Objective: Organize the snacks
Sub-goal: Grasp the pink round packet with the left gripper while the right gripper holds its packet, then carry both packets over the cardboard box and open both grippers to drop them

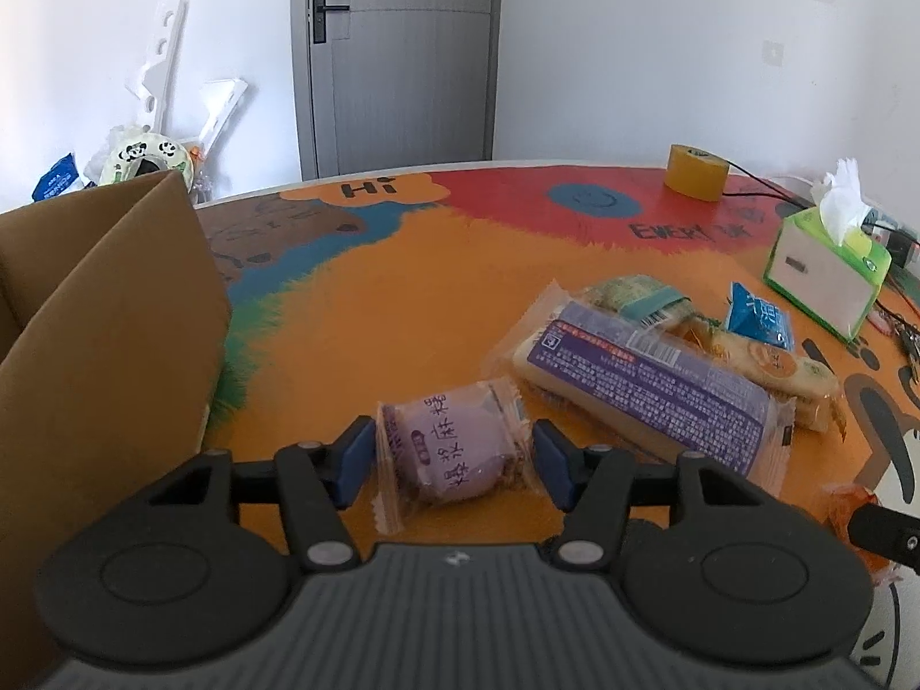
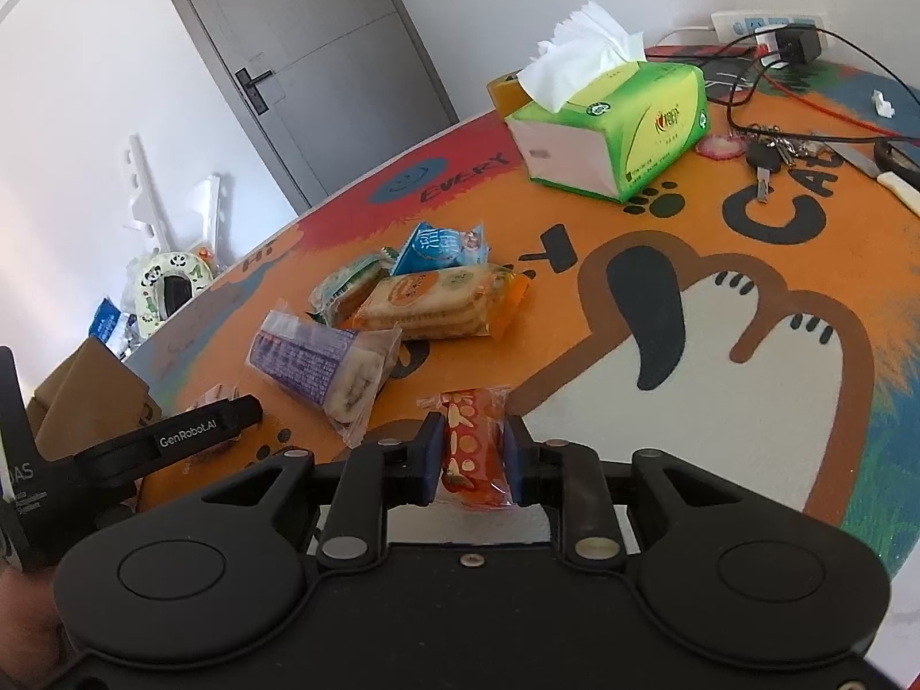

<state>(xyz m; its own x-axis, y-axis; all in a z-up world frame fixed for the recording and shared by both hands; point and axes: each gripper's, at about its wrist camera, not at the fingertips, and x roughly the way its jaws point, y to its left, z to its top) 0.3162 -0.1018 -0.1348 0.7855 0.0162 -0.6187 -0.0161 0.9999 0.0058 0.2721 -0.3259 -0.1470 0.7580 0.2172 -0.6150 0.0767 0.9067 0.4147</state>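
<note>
Snacks go one per hand: my right gripper (image 2: 474, 454) clamps the red pack (image 2: 474, 448); my left gripper (image 1: 451, 460) straddles the purple pack (image 1: 454, 448), pads short of it, so I should squeeze gently and centred.

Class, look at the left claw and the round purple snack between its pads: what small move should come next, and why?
Probably closing the left claw a little more. The purple snack lies on the table between its pads, which barely reach the wrapper's edges. The right claw is already shut on the orange snack, and the cardboard box waits beside.
</note>
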